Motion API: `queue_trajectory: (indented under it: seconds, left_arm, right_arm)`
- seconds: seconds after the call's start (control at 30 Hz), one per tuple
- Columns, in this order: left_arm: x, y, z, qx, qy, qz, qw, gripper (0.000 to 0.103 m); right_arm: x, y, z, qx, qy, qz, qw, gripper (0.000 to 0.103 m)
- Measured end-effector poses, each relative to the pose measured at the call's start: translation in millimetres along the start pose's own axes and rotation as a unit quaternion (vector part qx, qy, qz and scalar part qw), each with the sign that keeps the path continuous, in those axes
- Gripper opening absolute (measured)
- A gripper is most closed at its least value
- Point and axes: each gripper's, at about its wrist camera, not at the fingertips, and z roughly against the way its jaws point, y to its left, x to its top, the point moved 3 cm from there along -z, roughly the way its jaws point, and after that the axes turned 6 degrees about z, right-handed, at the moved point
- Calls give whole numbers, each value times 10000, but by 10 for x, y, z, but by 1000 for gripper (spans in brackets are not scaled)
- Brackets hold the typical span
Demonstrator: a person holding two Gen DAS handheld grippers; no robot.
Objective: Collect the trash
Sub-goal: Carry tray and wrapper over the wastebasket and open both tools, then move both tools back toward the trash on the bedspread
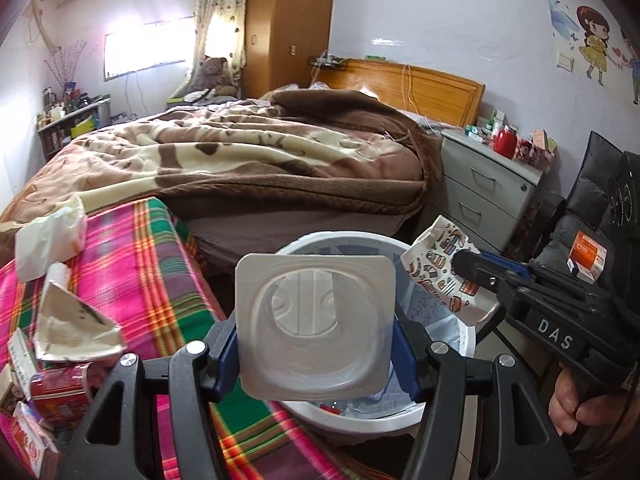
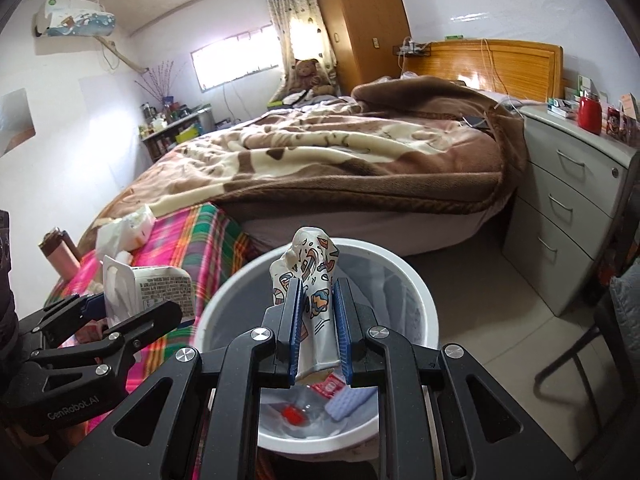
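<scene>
1. Trash here means light, empty packaging. The white plastic tub is pinched across its sides in the left claw, bottom toward the camera, hanging at the near edge of the white bin. The printed wrapper is squeezed flat in the nearly closed right claw, directly over the bin's mouth.

2. Handling, as I judge it: the tub looks thin-walled and springy, stiff at its rim and flexible in the walls. It should weigh almost nothing, but its smooth plastic could slip under a loose hold. A grip across two opposite sides, as it is held now, suits it best.

3. The wrapper is soft, crumpled and shapeless. It bears squeezing anywhere, and its bunched middle gives the pads most to bite on. It may cling to the pads instead of dropping cleanly.

4. Count in hand: one tub and one wrapper, one per claw.

5. Count still on the plaid-covered tabletop: one crumpled white tissue, one torn paper carton piece, one red can, and some small boxes at the left edge, too cropped to number surely.

6. The tissue will be limp and very light. The carton piece is creased but holds its shape, so an edge pinch should do.

7. The bin already holds several scraps, including a small red item. Their number cannot be told.
</scene>
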Motion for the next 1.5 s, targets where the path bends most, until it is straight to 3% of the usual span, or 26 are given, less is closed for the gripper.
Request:
queue_trajectory:
  seconds: [0.23, 0.37, 0.47, 0.53, 0.6, 0.63, 1.5]
  left_arm:
    - [-15, -99, -161, -21, 158, -118, 9998, 65]
    - [-16, -101, -195, -68, 228, -119, 9996, 78]
    - [-19, -87, -175, -80, 218, -83, 9997, 80]
    - [-16, -80, -162, -101, 210, -67, 9997, 83]
    - [-13, -76, -144, -99, 200, -62, 9997, 85]
    - [-9, -68, -133, -89, 186, -47, 9998, 85]
    - [-63, 655, 439, 377, -222, 463, 9980, 86]
  right_arm:
    - [-87, -80, -92, -86, 227, -26, 9997, 17]
    - [-107, -124, -117, -165, 332, -60, 9993, 19]
    - [-115, -150, -115, -147, 370, -90, 9992, 20]
    - [-115, -132, -104, -153, 363, -67, 9992, 27]
    - [-119, -128, -93, -157, 343, -64, 9993, 43]
    - [-117, -127, -86, -147, 337, -70, 9993, 45]
    - [0, 447, 16, 284, 12, 286, 9992, 55]
